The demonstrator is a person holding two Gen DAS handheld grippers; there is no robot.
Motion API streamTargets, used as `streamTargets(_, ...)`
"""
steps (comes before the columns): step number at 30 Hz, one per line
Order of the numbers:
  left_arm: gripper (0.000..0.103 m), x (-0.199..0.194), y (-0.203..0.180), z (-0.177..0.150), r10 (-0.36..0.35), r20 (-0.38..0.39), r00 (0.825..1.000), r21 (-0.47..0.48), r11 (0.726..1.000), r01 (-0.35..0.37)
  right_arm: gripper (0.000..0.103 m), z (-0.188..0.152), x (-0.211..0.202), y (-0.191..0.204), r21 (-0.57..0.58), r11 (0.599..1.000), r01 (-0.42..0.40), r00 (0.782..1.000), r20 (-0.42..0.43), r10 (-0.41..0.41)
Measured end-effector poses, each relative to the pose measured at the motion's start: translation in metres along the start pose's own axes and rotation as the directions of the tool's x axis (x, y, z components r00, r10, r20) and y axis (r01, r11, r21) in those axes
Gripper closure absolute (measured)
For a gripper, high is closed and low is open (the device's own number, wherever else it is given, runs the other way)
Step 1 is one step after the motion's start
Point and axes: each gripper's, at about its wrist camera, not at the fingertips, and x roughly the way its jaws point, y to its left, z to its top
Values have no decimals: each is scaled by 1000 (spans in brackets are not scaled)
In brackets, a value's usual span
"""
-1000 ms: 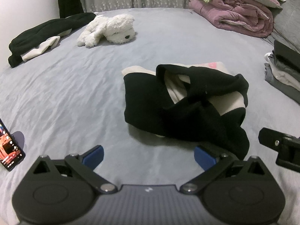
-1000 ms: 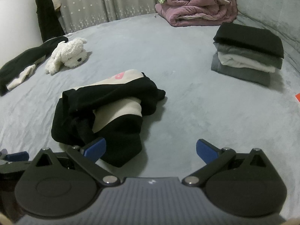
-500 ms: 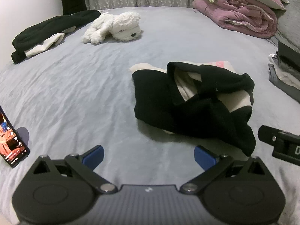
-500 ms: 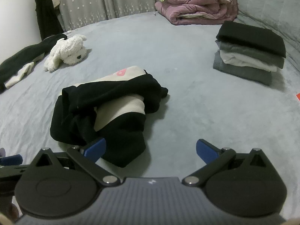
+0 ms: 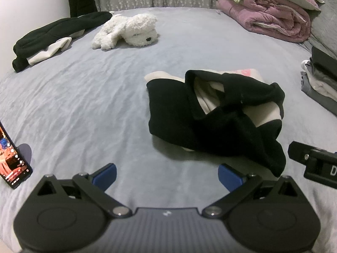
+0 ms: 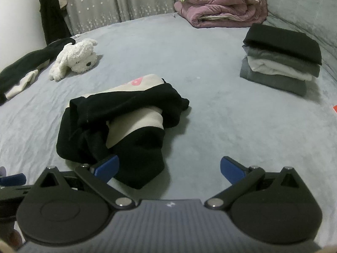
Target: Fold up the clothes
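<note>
1. My left gripper [image 5: 166, 176] hangs over the bed [image 5: 84, 97] with its blue pads spread wide and nothing between them. The crumpled black and cream garment [image 5: 212, 113] lies ahead of my fingers and off to their right, apart from both pads.
2. My right gripper [image 6: 168, 167] is just as wide and just as empty. Its left pad [image 6: 107, 166] sits at the garment's near black edge; whether it touches, I cannot tell. The heap [image 6: 118, 124] spreads ahead and left of these fingers.
3. I judge the step is to take hold and open the heap out. I would pinch one layer only at separate outer edges, then lift and draw apart so it flattens.
4. The cloth looks thick, soft and fleecy, bunched in rolls with a cream panel and a pink print.
5. Ahead and right of my right fingers stands a squared stack of folded clothes [image 6: 280, 59].
</note>
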Motion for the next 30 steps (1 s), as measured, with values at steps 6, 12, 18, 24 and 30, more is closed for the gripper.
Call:
streamTargets(6,0,1,-3,0,0,-2,1000,4,1000,0,0,-1,-1,-1,1,1000,-5,1000,0,5)
streamTargets(12,0,2,-6,-1,2,-3,1000,10,1000,-2,0,-1,-3,-4,4,1000,-4,1000,2,4)
streamTargets(18,0,2,-6,-1,3,-2,1000,8,1000,-3,0,0,-3,-4,5,1000,-6,1000,-1,6)
streamTargets(24,0,2,-5,-1,4,-4,1000,8,1000,-4,0,0,-2,-4,3,1000,-9,1000,-6,9)
streamTargets(30,0,2,-5,-1,6,-5,1000,5,1000,-6,0,-1,-1,-4,5,1000,-9,1000,-8,9)
